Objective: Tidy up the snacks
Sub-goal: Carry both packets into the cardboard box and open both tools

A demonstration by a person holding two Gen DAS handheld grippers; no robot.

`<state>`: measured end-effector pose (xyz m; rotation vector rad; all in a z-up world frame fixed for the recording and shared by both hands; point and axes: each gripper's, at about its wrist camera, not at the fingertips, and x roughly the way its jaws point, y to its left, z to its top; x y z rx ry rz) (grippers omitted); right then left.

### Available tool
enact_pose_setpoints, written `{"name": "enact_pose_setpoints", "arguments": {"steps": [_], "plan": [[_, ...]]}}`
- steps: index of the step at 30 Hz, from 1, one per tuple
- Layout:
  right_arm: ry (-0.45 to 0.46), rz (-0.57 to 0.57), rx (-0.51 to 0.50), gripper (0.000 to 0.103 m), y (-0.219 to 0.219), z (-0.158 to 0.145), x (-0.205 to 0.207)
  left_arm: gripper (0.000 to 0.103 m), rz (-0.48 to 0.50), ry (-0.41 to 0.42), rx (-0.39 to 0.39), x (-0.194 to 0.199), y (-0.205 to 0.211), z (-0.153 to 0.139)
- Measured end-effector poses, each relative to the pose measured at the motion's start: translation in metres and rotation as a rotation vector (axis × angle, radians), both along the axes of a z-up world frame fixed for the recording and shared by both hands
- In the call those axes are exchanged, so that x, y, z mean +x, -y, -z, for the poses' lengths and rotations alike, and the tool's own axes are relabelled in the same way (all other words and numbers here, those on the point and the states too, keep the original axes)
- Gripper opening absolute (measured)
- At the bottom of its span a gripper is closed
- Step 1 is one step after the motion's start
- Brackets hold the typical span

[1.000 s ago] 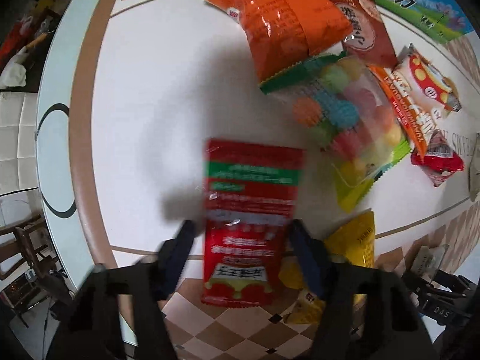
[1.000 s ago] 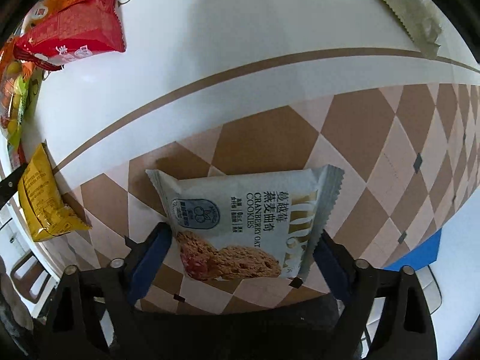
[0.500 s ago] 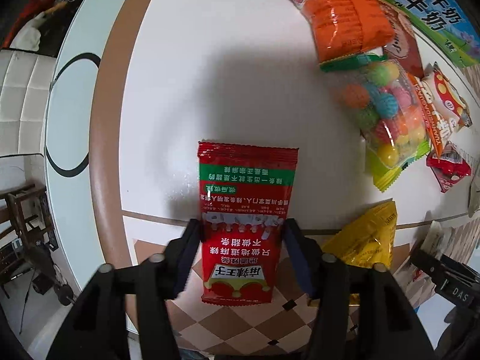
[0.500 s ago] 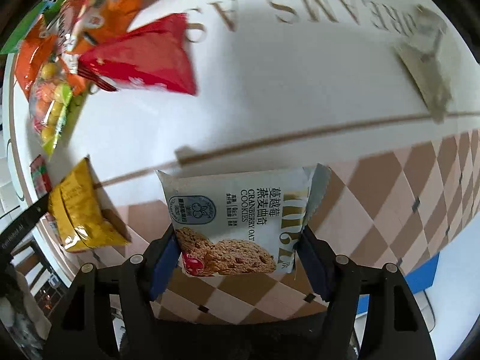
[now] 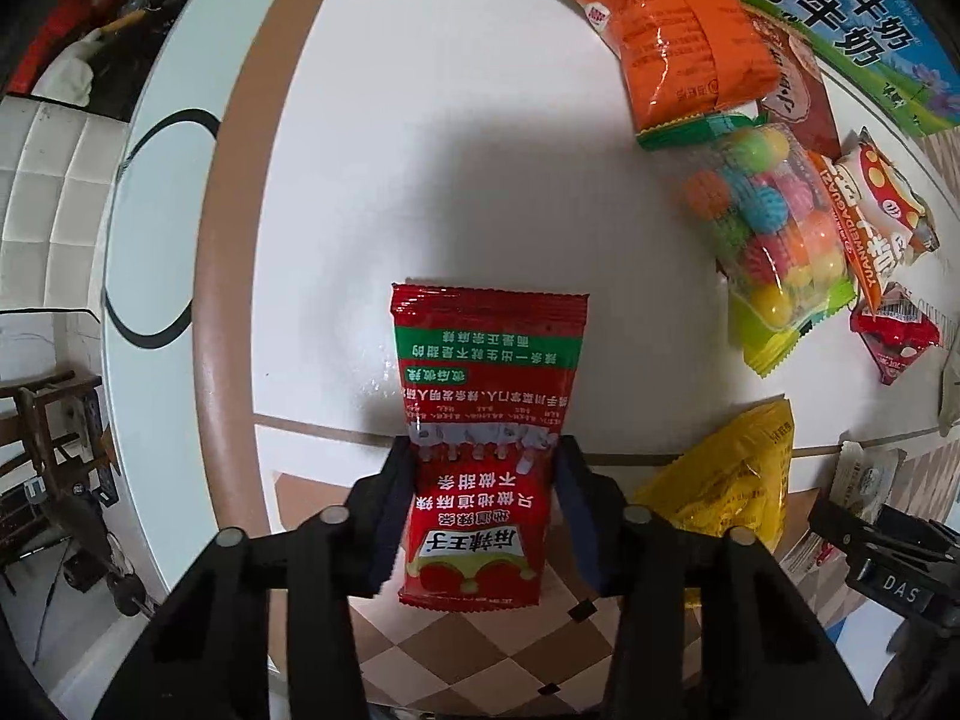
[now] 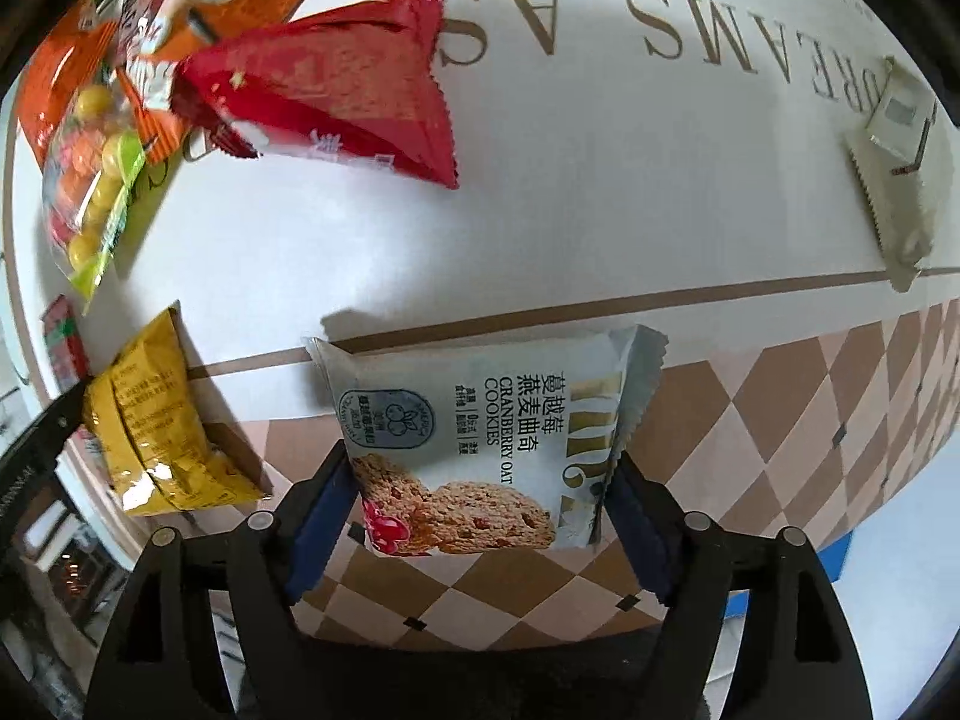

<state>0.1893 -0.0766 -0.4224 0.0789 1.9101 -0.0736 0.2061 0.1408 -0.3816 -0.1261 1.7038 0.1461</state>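
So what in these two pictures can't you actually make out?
- Left view: blue milk carton, cut off by the top edge.
- Left view: cookie packet, mostly hidden behind the right gripper.
- Right view: red spicy-strip packet, cut by the left edge.
- Right view: red wrapper, print blurred.

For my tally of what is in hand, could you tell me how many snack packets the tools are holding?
2. A red packet is clamped in the left tool; a cookie packet sits between the pads of the right tool, whose jaws are opening. None seems hidden.
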Motion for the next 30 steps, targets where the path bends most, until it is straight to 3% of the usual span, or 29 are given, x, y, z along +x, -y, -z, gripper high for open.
{"name": "enact_pose_setpoints", "arguments": {"steps": [6, 13, 18, 23, 26, 30], "plan": [[0.035, -0.021, 0.027, 0.075, -0.013, -0.012, -0.008, 0.041, -0.025, 0.028, -0.048, -0.009, 0.005, -0.027], [0.123, -0.005, 0.150, 0.075, -0.017, -0.074, 0.010, 0.041, -0.029, 0.157, -0.166, 0.003, 0.013, -0.111], [0.268, -0.005, 0.241, 0.075, -0.021, -0.152, 0.054, 0.041, 0.014, 0.283, -0.239, 0.061, 0.014, -0.184], [0.424, -0.045, 0.276, 0.075, -0.026, -0.227, 0.123, 0.041, 0.066, 0.390, -0.217, 0.134, 0.019, -0.235], [0.497, -0.071, 0.250, 0.075, -0.029, -0.251, 0.165, 0.041, 0.069, 0.395, -0.209, 0.180, 0.014, -0.242], [0.520, -0.089, 0.247, 0.075, -0.036, -0.250, 0.216, 0.041, 0.049, 0.342, -0.229, 0.238, 0.005, -0.227]]}}
